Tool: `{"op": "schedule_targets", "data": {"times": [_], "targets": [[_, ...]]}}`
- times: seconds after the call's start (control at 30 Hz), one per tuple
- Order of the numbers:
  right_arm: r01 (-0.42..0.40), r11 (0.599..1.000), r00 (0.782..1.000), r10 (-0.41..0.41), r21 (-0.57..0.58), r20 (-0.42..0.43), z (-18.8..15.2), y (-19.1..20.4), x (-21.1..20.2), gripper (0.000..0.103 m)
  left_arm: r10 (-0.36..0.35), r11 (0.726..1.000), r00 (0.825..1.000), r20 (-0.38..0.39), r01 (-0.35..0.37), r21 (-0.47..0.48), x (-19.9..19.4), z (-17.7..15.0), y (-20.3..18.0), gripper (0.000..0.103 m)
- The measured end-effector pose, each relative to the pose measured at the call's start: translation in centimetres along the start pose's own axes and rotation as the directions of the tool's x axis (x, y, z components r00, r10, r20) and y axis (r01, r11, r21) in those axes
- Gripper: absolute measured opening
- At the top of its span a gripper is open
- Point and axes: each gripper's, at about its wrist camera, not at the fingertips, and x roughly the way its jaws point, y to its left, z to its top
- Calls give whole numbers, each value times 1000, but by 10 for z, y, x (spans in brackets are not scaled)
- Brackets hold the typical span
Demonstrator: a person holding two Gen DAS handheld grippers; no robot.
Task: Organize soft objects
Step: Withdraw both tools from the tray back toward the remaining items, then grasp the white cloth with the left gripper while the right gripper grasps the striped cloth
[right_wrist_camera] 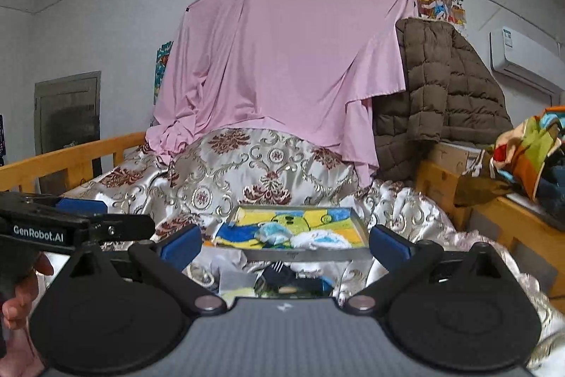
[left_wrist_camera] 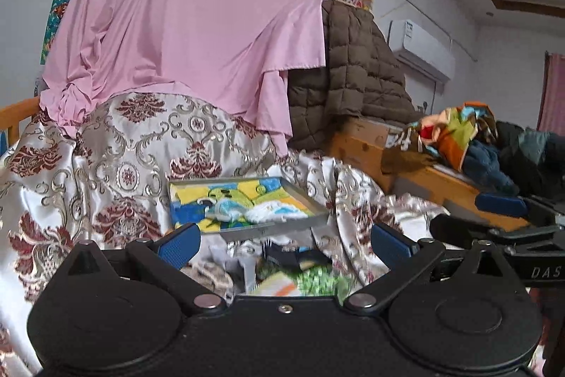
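Observation:
A metal tray (left_wrist_camera: 272, 229) (right_wrist_camera: 300, 256) rests on the patterned bedspread. It holds a yellow, blue and green cloth (left_wrist_camera: 226, 196) (right_wrist_camera: 282, 221) with small white and light blue soft items (left_wrist_camera: 268, 211) (right_wrist_camera: 317, 240) on top. Loose soft items lie in front of the tray: a dark navy sock (left_wrist_camera: 287, 257) (right_wrist_camera: 282, 274) and green and white pieces (left_wrist_camera: 314, 280). My left gripper (left_wrist_camera: 284, 242) is open and empty above these loose items. My right gripper (right_wrist_camera: 285, 244) is open and empty just before the tray; it also shows at the right of the left wrist view (left_wrist_camera: 501, 205).
A silver and maroon bedspread (left_wrist_camera: 123, 165) (right_wrist_camera: 265, 165) covers the bed. A pink sheet (left_wrist_camera: 197, 23) (right_wrist_camera: 293, 59) hangs behind, next to a brown quilted coat (left_wrist_camera: 356, 73) (right_wrist_camera: 445, 87). A wooden bed rail (right_wrist_camera: 70, 158) is left; a wooden bench with clothes (left_wrist_camera: 469, 143) (right_wrist_camera: 529, 147) is right.

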Motion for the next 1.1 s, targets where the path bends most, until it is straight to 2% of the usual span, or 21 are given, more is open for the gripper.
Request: {"op": "schedule_targets", "data": {"times": [0.13, 0.3, 0.43, 0.6, 0.77, 0.97, 1.1], "targets": [[6, 1000, 1000, -6, 14, -23, -15, -1, -5, 103, 0, 1000, 999, -44, 1, 6, -2, -17, 2, 102], [19, 999, 996, -15, 44, -92, -42, -3, -2, 103, 9, 1000, 992, -124, -6, 24, 4, -38, 7, 102], [28, 997, 987, -16, 69, -157, -63, -7, 6, 103, 11, 1000, 983, -185, -6, 24, 13, -52, 12, 102], [34, 997, 969, -16, 71, -248, -84, -9, 20, 103, 0, 1000, 963, -271, 4, 14, 29, -65, 17, 102], [13, 997, 943, 13, 78, -334, -100, -8, 35, 103, -28, 999, 931, -364, 19, -29, 51, -71, 24, 102], [-4, 994, 907, 50, 111, -418, -112, -10, 51, 103, -89, 994, 870, -484, 50, -93, 84, -81, 29, 102], [21, 986, 895, 55, 165, -442, -116, -21, 59, 103, -130, 990, 836, -533, 84, -111, 102, -91, 25, 102]]}}
